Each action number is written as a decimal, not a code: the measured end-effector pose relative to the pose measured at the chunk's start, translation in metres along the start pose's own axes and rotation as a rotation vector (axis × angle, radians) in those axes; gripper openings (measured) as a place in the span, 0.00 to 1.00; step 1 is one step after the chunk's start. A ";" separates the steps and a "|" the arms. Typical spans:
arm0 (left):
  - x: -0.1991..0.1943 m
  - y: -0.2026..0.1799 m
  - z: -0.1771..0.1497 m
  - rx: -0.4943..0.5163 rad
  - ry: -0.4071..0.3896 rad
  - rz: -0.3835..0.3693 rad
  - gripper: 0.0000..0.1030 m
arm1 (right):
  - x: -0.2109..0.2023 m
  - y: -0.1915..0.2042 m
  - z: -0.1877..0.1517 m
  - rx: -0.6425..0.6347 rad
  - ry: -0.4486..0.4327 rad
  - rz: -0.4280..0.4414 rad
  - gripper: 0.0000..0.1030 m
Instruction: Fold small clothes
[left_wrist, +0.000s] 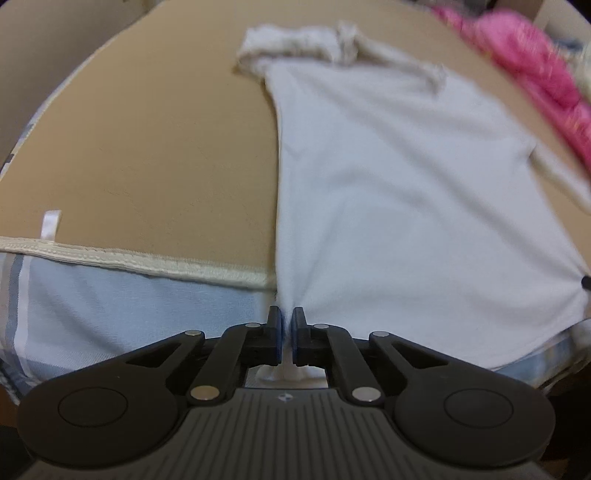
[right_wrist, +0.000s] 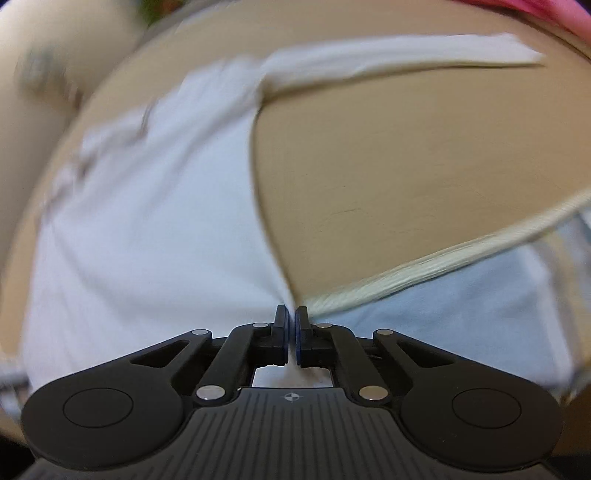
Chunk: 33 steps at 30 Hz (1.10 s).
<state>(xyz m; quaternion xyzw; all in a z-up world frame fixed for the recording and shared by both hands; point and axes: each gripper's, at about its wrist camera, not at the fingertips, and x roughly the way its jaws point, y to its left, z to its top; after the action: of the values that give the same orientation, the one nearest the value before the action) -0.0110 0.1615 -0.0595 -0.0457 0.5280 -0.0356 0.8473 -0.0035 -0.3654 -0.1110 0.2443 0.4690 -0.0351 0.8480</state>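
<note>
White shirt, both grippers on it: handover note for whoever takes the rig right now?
Left gripper: shut on the shirt's hem corner at the near edge.
Right gripper: shut on the other hem corner of the shirt.
Shirt lies spread flat on the tan mat, sleeves at the far end, hem hanging over the near mat edge. Pink clothes are piled at far right.
Done: shirt laid out, both hem corners gripped.
Left: no fold visible yet; probably carry the hem toward the sleeves.

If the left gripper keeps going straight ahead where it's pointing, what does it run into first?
The left gripper is shut on the white shirt, so it would push into that shirt lying on the tan board; nothing else seems nearer, though depth is unclear.
</note>
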 end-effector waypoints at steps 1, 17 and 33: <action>-0.009 0.004 -0.002 -0.021 -0.020 -0.028 0.04 | -0.011 -0.008 0.004 0.050 -0.036 0.036 0.02; -0.009 -0.023 -0.011 0.067 0.007 -0.046 0.14 | -0.012 0.021 -0.014 -0.066 -0.142 -0.009 0.22; -0.026 -0.113 0.020 0.281 -0.375 0.146 0.47 | -0.007 0.106 0.033 -0.270 -0.228 0.071 0.33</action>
<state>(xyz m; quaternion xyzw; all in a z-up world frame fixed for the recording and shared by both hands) -0.0064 0.0526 -0.0144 0.1052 0.3532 -0.0383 0.9288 0.0491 -0.2884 -0.0501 0.1387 0.3614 0.0306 0.9215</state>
